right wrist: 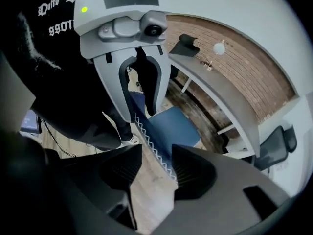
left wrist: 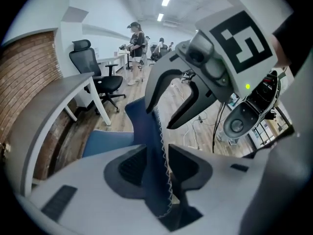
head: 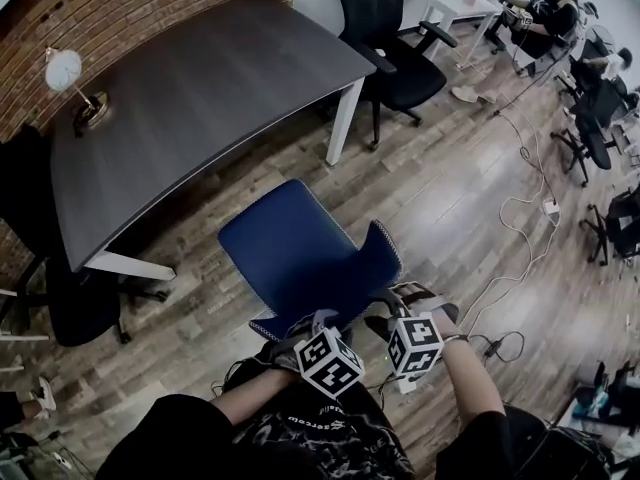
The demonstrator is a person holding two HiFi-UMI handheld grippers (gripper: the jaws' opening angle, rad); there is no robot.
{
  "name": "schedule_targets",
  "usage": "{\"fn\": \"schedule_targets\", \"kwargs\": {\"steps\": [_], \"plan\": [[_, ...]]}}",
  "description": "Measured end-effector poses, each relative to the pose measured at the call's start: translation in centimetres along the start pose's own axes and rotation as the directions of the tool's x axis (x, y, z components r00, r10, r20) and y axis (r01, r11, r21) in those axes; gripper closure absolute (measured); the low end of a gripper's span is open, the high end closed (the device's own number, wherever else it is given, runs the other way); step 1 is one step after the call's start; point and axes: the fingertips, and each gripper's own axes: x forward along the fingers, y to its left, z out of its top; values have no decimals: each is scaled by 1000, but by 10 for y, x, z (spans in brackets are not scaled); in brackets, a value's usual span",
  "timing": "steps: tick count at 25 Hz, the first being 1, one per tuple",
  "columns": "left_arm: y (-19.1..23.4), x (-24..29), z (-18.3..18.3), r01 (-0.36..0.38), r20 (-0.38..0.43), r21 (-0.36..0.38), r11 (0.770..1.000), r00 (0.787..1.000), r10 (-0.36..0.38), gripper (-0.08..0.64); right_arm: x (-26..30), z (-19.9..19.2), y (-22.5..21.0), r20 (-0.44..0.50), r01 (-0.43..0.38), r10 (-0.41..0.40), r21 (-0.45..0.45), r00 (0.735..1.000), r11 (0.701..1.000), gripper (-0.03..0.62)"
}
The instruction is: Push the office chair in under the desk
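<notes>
Left gripper: jaws partly apart, straddling the top edge of the blue office chair's backrest. Right gripper: jaws wide, the same edge between them, close to one pad. Chair stands on the wood floor, just outside the desk's front edge, seat toward it.

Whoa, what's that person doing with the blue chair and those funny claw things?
A person holds a gripper in each hand, behind the blue chair. The left gripper and the right gripper both have their jaws open around the top edge of the chair's back, apparently not squeezing it. The chair stands out on the wooden floor, seat facing the dark desk, not pushed under yet.
</notes>
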Motion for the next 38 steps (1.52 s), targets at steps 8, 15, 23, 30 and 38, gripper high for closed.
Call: {"fn": "schedule_targets", "kwargs": {"steps": [8, 15, 23, 30, 38], "plan": [[1, 13, -2, -44, -65, -66, 997, 997, 40, 405, 13, -3, -1, -15, -102, 101, -185, 995, 978, 400], [1, 27, -7, -108, -142, -64, 992, 985, 98, 402, 26, -10, -1, -45, -204, 199, -296, 979, 933, 387], [4, 37, -15, -119, -152, -94, 989, 983, 104, 409, 47, -25, 1, -92, -235, 217, -397, 972, 887, 399], [12, 53, -28, -197, -171, -26, 980, 967, 190, 407, 60, -26, 3, -75, -253, 243, -399, 967, 882, 440], [13, 62, -32, -135, -132, -177, 975, 985, 112, 408, 63, -26, 6, -32, -232, 239, -388, 970, 892, 457]]}}
